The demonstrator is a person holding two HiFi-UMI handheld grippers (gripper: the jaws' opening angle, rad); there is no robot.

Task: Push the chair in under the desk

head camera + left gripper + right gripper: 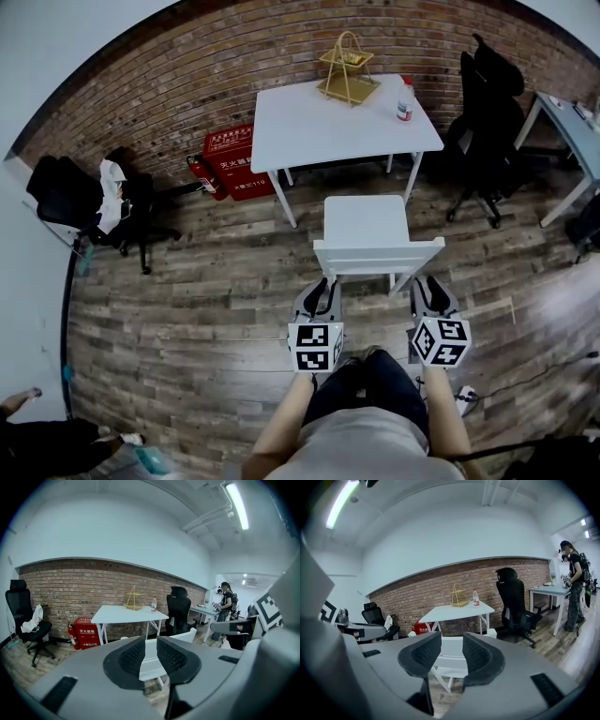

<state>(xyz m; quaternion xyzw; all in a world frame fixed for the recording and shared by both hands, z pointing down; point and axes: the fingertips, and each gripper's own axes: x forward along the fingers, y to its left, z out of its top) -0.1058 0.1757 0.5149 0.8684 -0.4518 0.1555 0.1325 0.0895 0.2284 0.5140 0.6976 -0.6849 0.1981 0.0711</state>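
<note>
Tool L [323,285] & tool R [432,284] both unclenched, empty, just behind white chair [366,221]; desk [323,122] beyond

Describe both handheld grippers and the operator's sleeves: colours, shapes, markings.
The left gripper and right gripper match: light grey moulded bodies, each with two curved jaws lined with black dimpled pads. Each carries a white cube printed with black square markers: left cube, right cube. No cable shows on either. The person wears a light short-sleeved top.

Even, cool light falls from ceiling tubes [236,506], with strong fisheye bending, dark corners and soft shadows.
</note>
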